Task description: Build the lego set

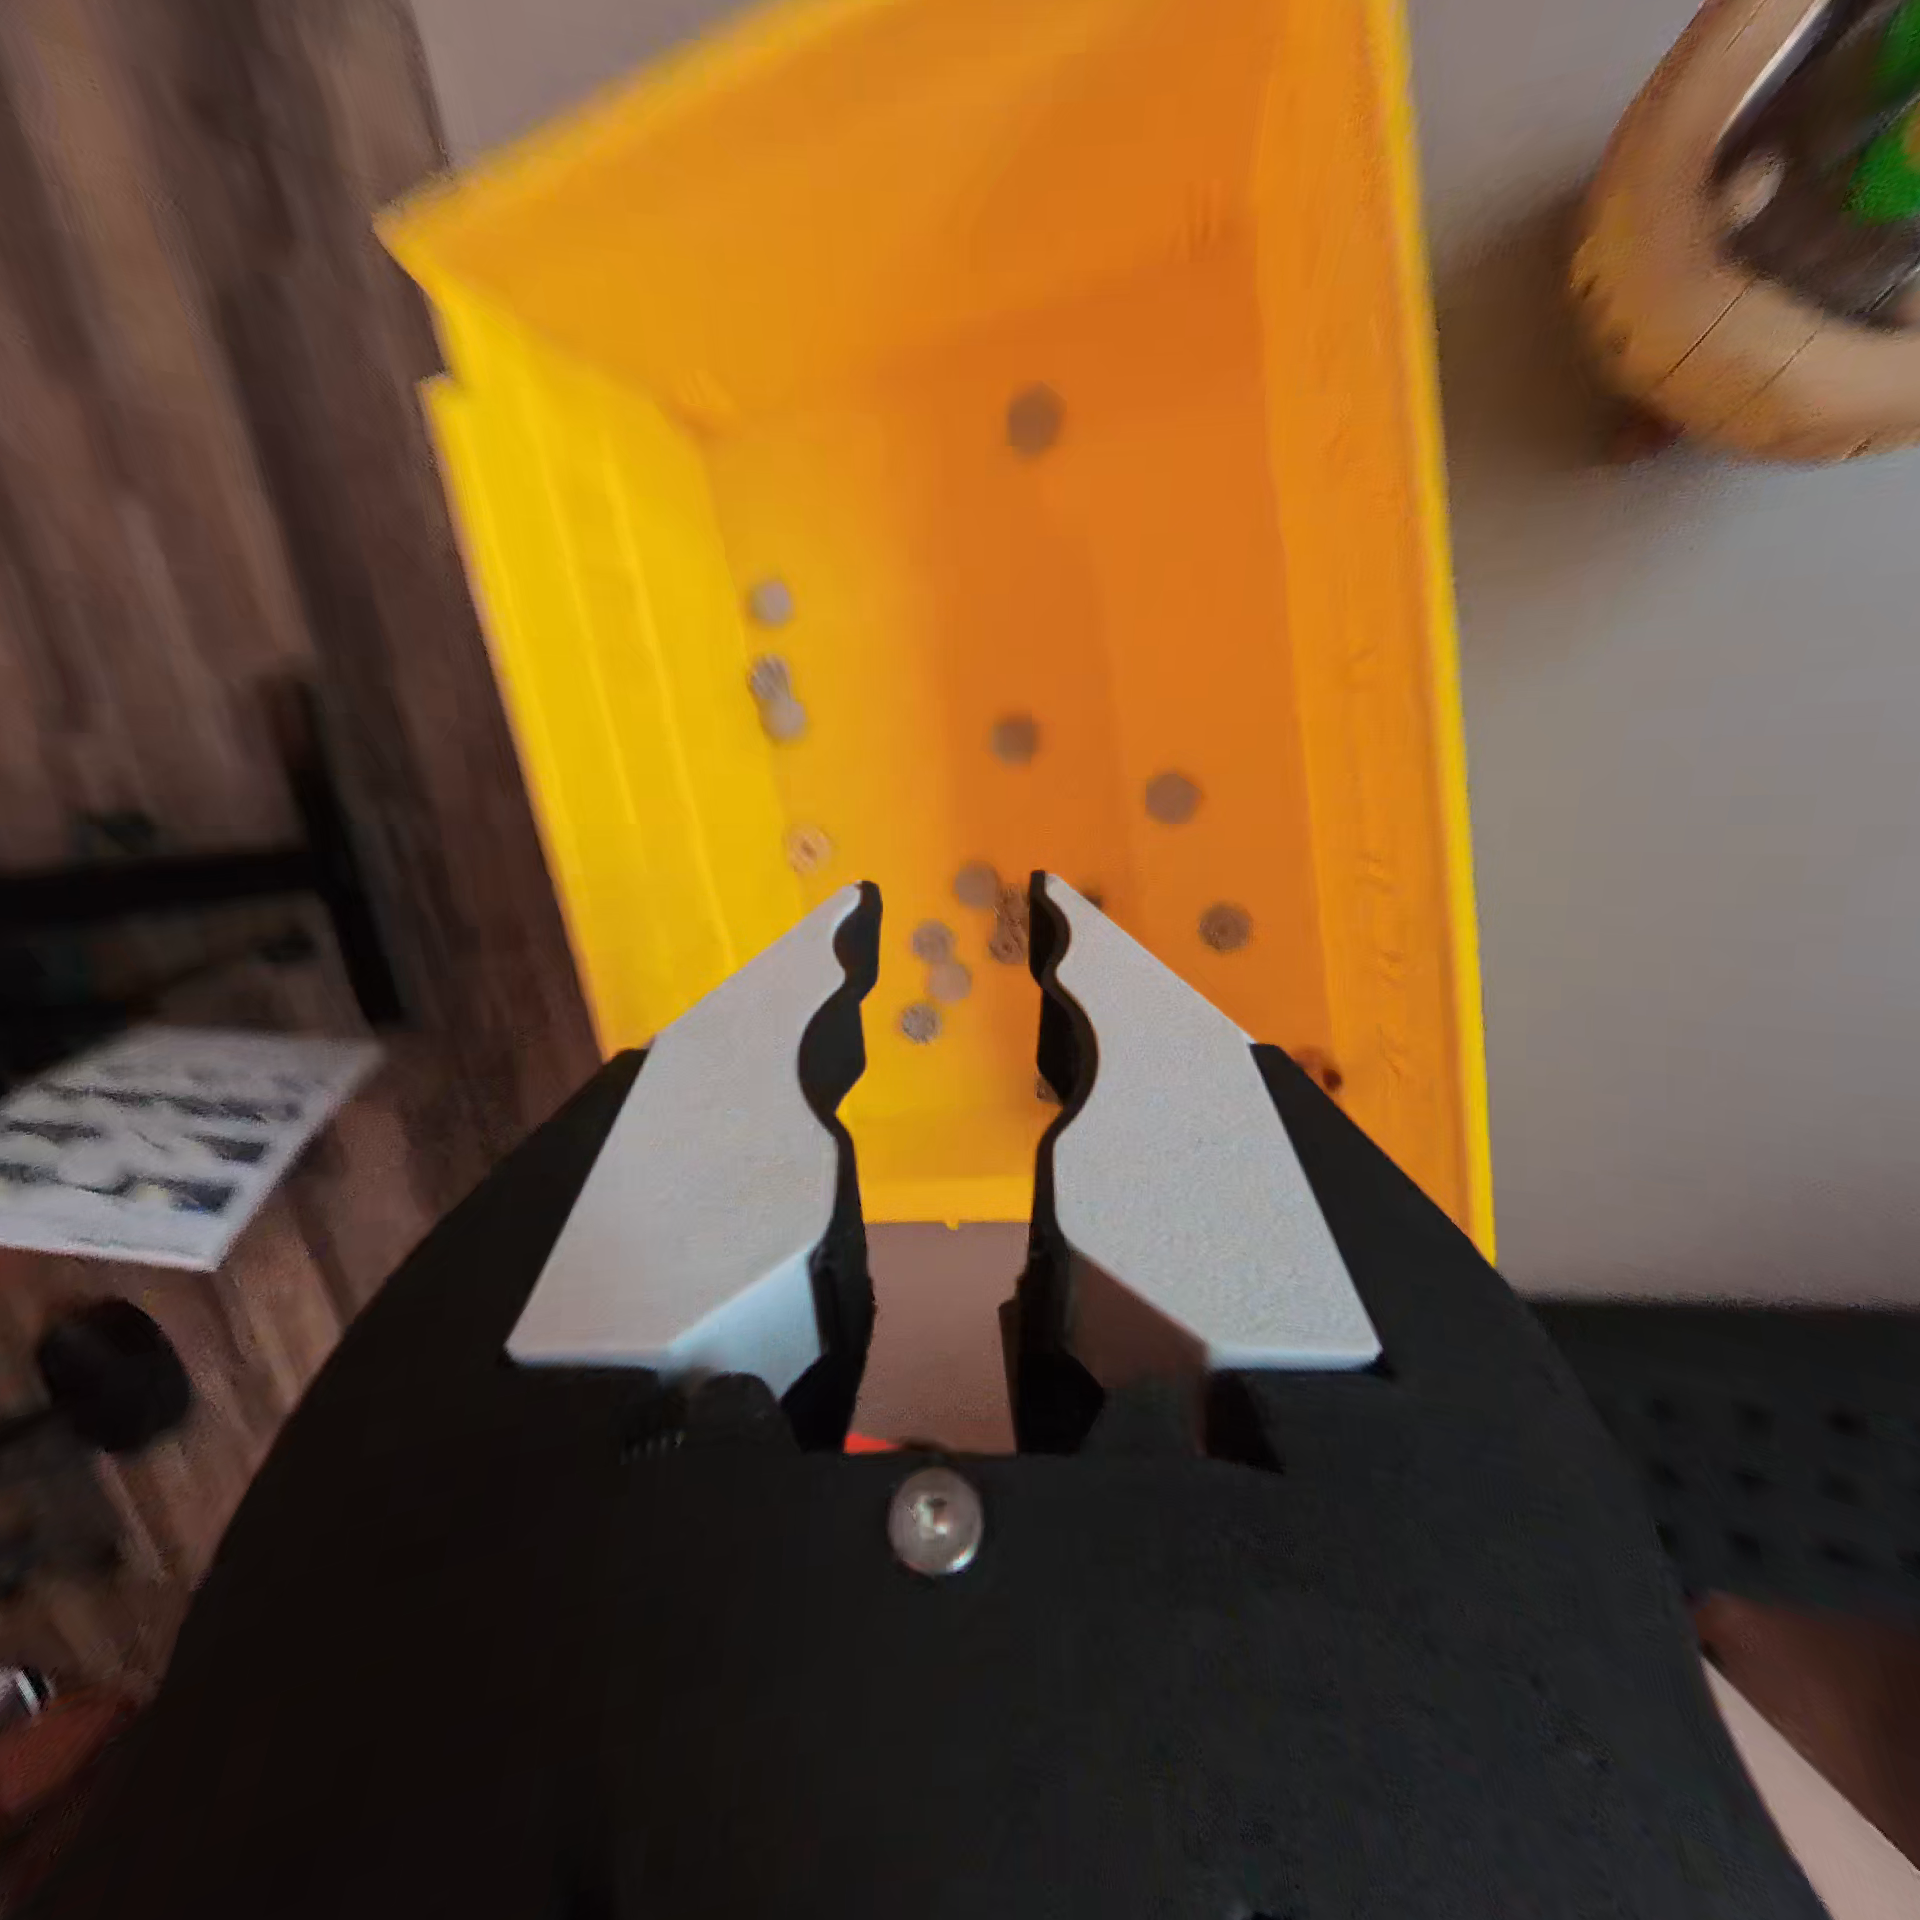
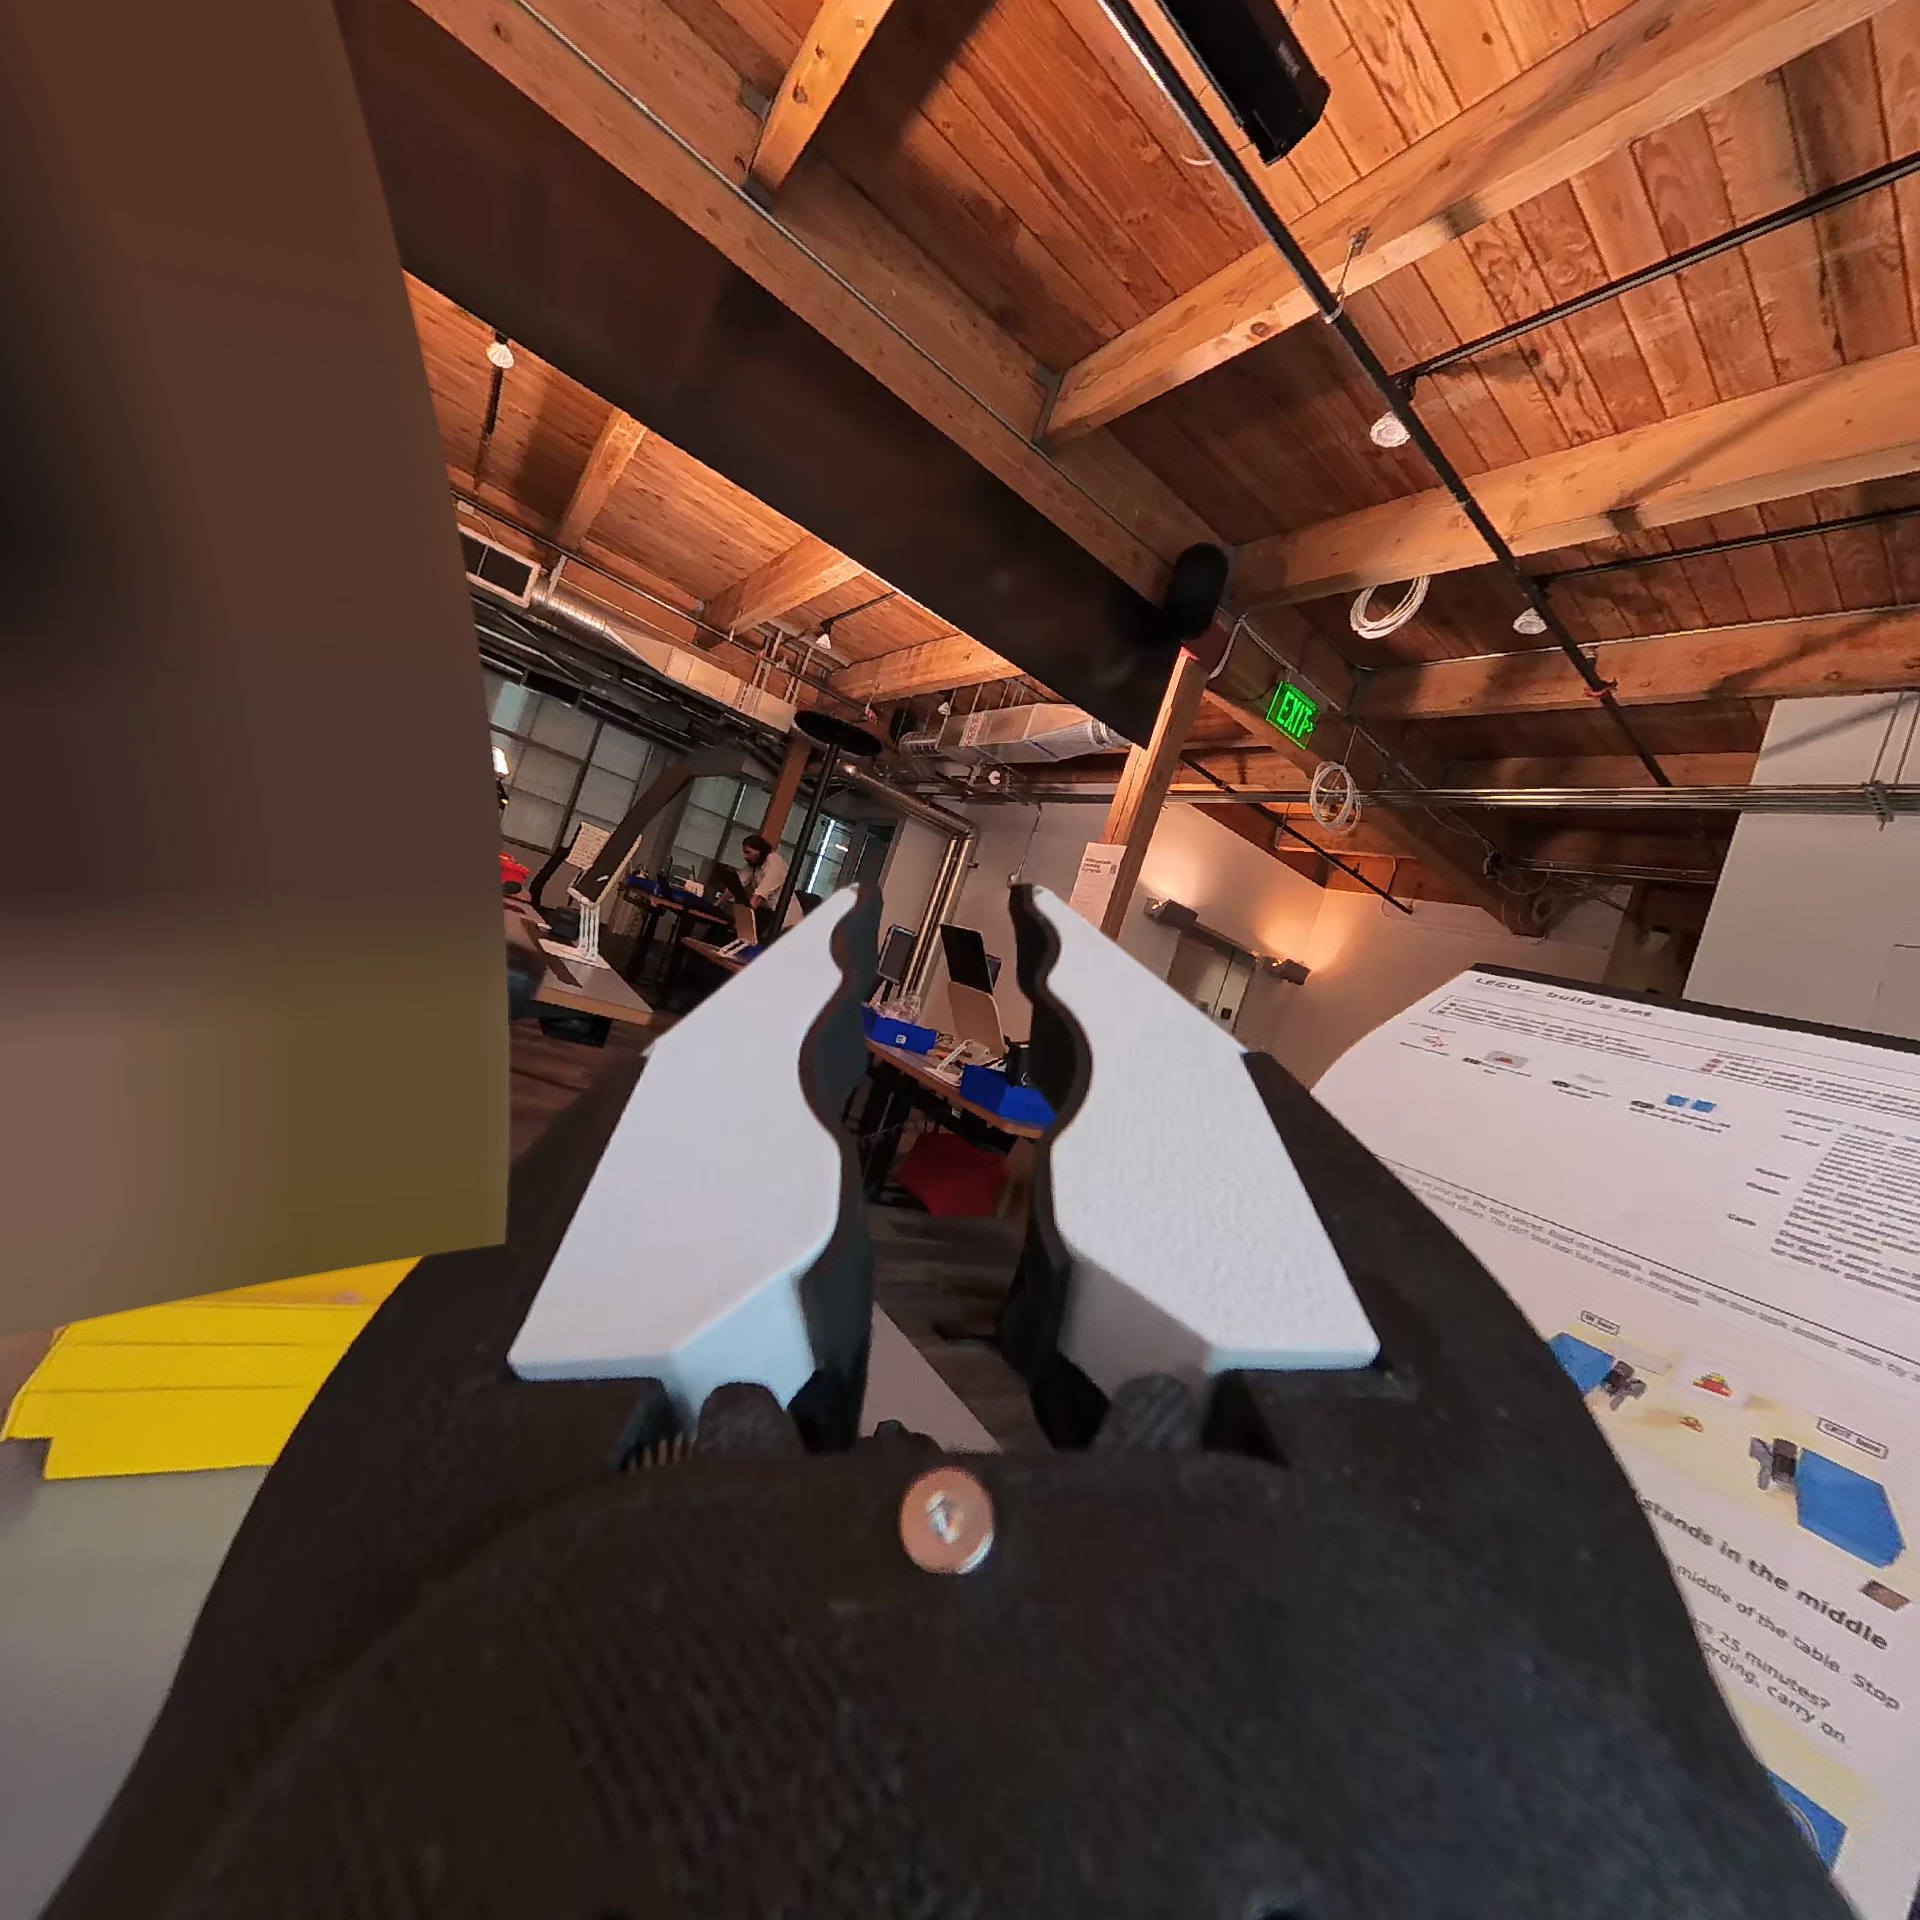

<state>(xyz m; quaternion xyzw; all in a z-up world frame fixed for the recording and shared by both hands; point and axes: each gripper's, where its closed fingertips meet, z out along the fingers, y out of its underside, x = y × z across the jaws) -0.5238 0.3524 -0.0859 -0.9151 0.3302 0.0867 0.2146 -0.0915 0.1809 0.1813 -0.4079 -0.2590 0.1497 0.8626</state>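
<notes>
Left gripper was pointed straight down into the yellow bin, jaws apart with nothing between them, which I'd guess was me lining up for a grab out of the parts box. Whole view was smeared with motion blur, so take this loosely. The little grey round pieces were scattered over the bin floor, and I'm assuming those were the lego bits, though they were too blurry to say what kind. Most of them sat from 12 to 2 o'clock of the fingertips, a small cluster lay right in the gap between the fingers, and a few were strung along the bin's wall at 10 o'clock. A printed sheet lay on the wooden surface out at 9 o'clock.

Right gripper was basically parked: tilted up at the timber ceiling, jaws apart, holding nothing, probably just kept out of the way. The instruction sheet sat at 3 o'clock of it, and a corner of the yellow bin showed at 8 o'clock. No bricks anywhere near that one.
</notes>
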